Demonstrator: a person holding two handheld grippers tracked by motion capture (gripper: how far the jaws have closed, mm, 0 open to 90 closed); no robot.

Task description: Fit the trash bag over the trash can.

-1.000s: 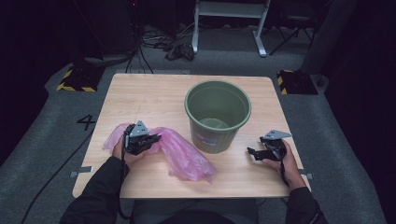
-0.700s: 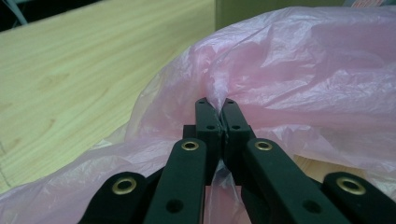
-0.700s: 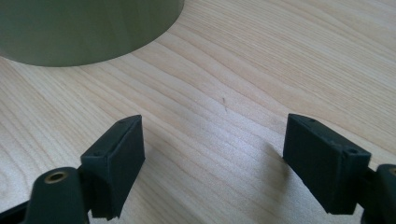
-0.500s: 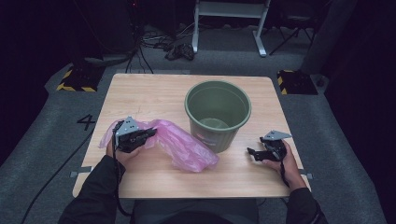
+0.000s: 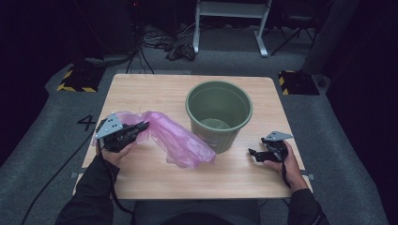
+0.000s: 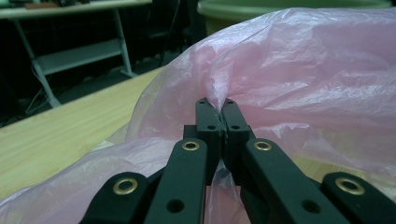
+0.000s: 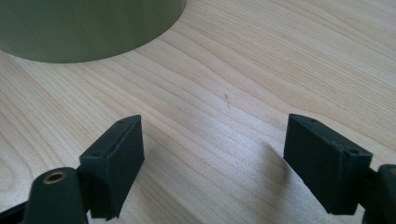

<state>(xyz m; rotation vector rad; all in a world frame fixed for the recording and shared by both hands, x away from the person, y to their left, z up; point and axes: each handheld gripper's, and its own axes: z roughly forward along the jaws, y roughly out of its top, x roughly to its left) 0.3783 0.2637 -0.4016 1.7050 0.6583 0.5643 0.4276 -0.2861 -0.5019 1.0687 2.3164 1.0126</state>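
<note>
Bag [image 5: 180,143]: pink, thin, translucent film, crumpled, lying on the left half of the table [image 5: 155,91] with one end lifted. Far end trails toward the base of the green bin [image 5: 218,115], touching or just short of its wall; can't tell which from above. Looks like a bin liner, and the bin is open-topped with nothing obvious inside, so my read is the bag is headed into or over it.

Left gripper [image 5: 141,126] has the bag by a small pinched fold: in the left gripper view the jaws are fully together with a peak of film [image 6: 215,95] squeezed between the pads and the rest of the plastic billowing around and beyond them. Pinching a fold near the edge makes sense, since film this slack can't be held anywhere else without bunching. Held off the tabletop, so the grabbed end hangs clear while the rest drags.

Right gripper [image 5: 253,153] sits low on the table to the right of the bin, jaws wide apart, nothing between them, just bare wood grain and the bin's curved wall [image 7: 88,28] ahead. Probably parked there ready to take the bag's other edge or steady the bin.
</note>
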